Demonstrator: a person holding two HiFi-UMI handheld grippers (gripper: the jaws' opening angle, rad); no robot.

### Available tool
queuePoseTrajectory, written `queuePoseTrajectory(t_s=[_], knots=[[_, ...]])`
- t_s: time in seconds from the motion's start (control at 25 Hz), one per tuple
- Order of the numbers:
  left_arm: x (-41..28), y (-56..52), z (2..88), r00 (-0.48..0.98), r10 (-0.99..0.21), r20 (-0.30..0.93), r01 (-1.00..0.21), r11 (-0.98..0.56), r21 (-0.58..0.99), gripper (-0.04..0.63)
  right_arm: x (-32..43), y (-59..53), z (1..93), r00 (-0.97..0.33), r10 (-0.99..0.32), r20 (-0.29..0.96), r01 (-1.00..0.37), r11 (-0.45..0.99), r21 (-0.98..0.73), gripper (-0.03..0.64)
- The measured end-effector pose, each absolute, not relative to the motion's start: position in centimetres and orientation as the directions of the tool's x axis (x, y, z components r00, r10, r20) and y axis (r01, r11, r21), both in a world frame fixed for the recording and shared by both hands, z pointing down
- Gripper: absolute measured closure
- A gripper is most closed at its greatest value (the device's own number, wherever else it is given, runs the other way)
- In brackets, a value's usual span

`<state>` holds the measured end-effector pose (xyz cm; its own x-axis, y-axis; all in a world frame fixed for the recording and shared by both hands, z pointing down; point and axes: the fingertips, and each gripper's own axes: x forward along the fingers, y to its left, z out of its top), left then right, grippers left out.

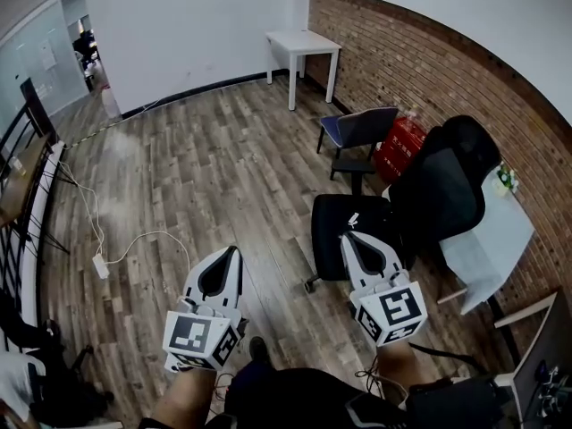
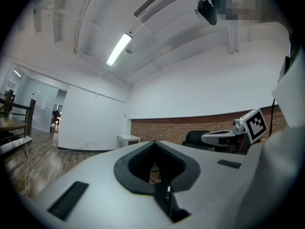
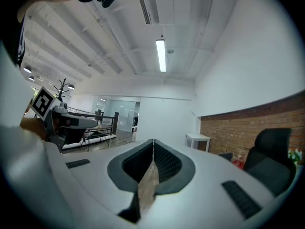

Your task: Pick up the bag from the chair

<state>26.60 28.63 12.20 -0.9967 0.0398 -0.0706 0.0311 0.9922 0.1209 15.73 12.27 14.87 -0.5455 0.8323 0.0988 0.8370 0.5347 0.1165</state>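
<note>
A black office chair (image 1: 429,199) stands at the right of the head view, its seat (image 1: 335,226) turned toward me with a small white item (image 1: 354,219) on it. Behind it, by the brick wall, is a red bag-like thing (image 1: 399,147) next to a dark folding chair (image 1: 359,130); I cannot tell what it rests on. My left gripper (image 1: 236,250) (image 2: 153,143) hangs over the wooden floor, shut and empty. My right gripper (image 1: 347,236) (image 3: 153,141) is just short of the seat's near edge, also shut and empty. The office chair's back (image 3: 271,156) shows in the right gripper view.
A white table (image 1: 304,41) stands at the far wall. A white desk (image 1: 490,235) with a small plant (image 1: 507,179) is beside the office chair. A power strip (image 1: 100,265) and cable lie on the floor at left, near a black railing (image 1: 31,114).
</note>
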Motion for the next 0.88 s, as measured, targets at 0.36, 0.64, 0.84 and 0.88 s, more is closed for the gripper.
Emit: queuePoseTrajectory(t_s=[0.36,0.64,0.84,0.88], knots=[[22.4,35.7,12.9,-0.998,-0.030,-0.062,-0.039,0.990,0.137,0.584,12.4,18.2,15.2,-0.605,0.787,0.123,0.796,0.592,0.125,0.598],[20.4,39.7,13.8,-0.994,-0.092,-0.058,-0.100,0.984,0.144,0.584,11.3,21.8,15.7,-0.643,0.753,0.138,0.766,0.627,0.142,0.598],[19.1,41.0,14.5,-0.991,-0.125,-0.056,-0.132,0.978,0.159,0.584,10.8,23.0,16.3,-0.660,0.735,0.156,0.752,0.642,0.151,0.598],[18.7,41.2,14.7,-0.990,-0.133,-0.056,-0.140,0.977,0.161,0.584,10.6,23.1,16.3,-0.666,0.729,0.158,0.746,0.648,0.153,0.598]])
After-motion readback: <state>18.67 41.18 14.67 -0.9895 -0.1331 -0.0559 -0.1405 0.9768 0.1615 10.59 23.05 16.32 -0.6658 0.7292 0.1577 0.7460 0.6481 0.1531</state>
